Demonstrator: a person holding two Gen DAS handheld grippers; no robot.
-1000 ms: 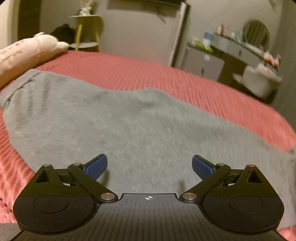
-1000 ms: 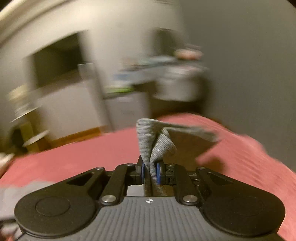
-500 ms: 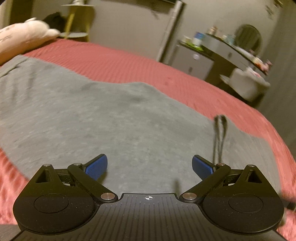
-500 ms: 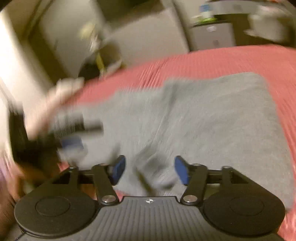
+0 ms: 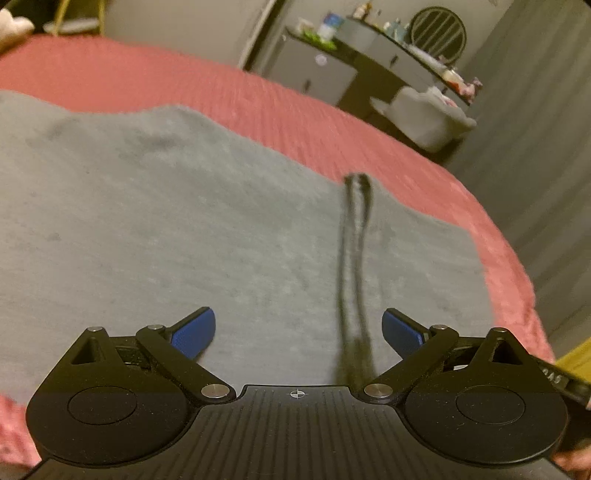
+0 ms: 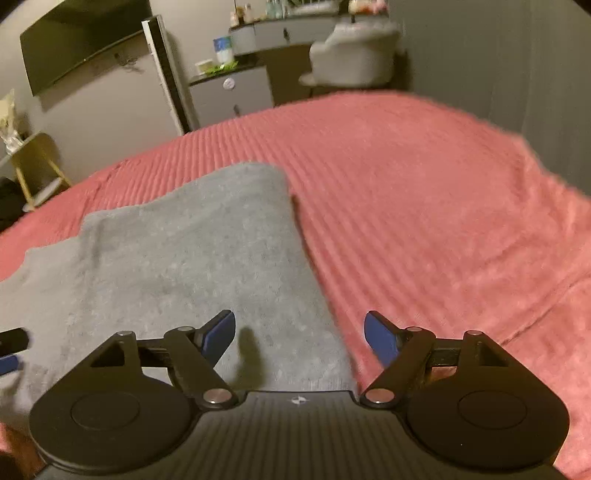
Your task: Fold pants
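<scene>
The grey pants [image 5: 166, 221] lie flat on the red bedspread [image 5: 258, 99], folded over on themselves. A dark drawstring loop [image 5: 354, 258] lies on the cloth in the left wrist view. My left gripper [image 5: 298, 332] is open and empty just above the grey cloth. In the right wrist view the pants [image 6: 184, 258] fill the left half, with their right edge running toward me. My right gripper [image 6: 300, 336] is open and empty, straddling that edge low over the bed. The left gripper's tip [image 6: 11, 347] shows at the far left.
The red bedspread [image 6: 424, 221] spreads wide to the right of the pants. Beyond the bed stand a grey cabinet [image 6: 229, 92], a dressing table with a round mirror [image 5: 437, 31], a pale chair [image 6: 351, 51] and a yellow stool [image 6: 33, 166].
My right gripper held a pant cuff up one second ago, then let it go, opened, and now sits low over the folded pants' edge. My left gripper slid right along the cloth, staying open.
</scene>
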